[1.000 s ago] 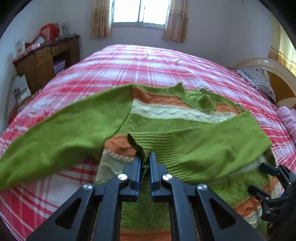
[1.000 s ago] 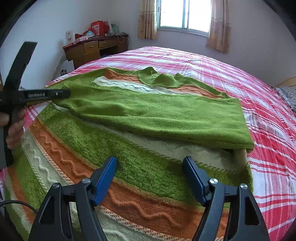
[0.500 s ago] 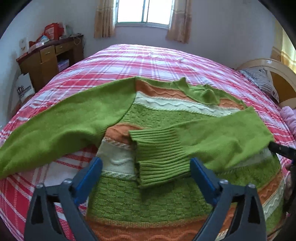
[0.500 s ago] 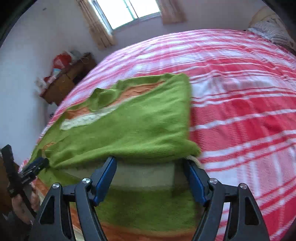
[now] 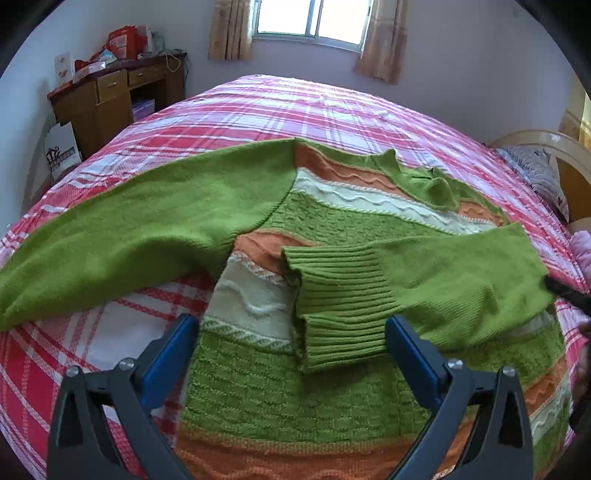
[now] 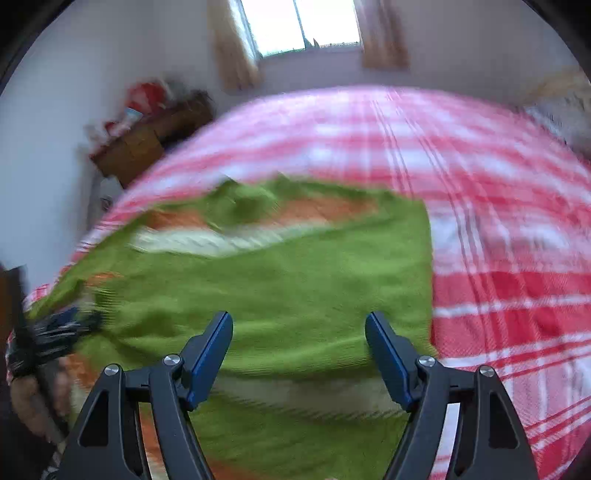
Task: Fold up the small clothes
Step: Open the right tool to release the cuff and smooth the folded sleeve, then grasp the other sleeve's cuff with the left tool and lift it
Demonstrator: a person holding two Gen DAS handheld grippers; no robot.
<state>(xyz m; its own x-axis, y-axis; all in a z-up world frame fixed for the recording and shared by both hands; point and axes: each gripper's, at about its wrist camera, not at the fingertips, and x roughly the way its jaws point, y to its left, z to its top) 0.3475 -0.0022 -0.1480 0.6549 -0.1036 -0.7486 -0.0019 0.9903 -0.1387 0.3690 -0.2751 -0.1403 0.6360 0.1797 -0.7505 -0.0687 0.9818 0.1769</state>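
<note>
**Green sleeve laid across, the other one still spread wide**

Green knit fills the near ground of both views. The left gripper [image 5: 291, 343] has its jaws opening to full width, nothing pressed between them; the ribbed cuff [image 5: 340, 306] lies loose on the sweater [image 5: 295, 398] just ahead at twelve o'clock. The folded sleeve [image 5: 461, 280] runs from that cuff toward three o'clock, its long axis crosswise over the striped body.

The right gripper [image 6: 299, 350] stands with jaws apart over the plain green fold, gripping nothing as far as the blurred view shows.

The open sleeve [image 5: 129, 236] stretches from the shoulder toward nine o'clock across the checked bed [image 5: 295, 107], its cuff end out of view at the left edge. It lies on the left gripper's side, so that hand looks the nearer one to carry it across, and the carry would run along the sleeve's length toward three o'clock.

Farther off at ten o'clock stands a wooden desk [image 5: 110, 99]; its open shelf holds what looks like stacked papers or boxes, too small to tell. A window [image 5: 310, 18] sits at twelve o'clock.
</note>
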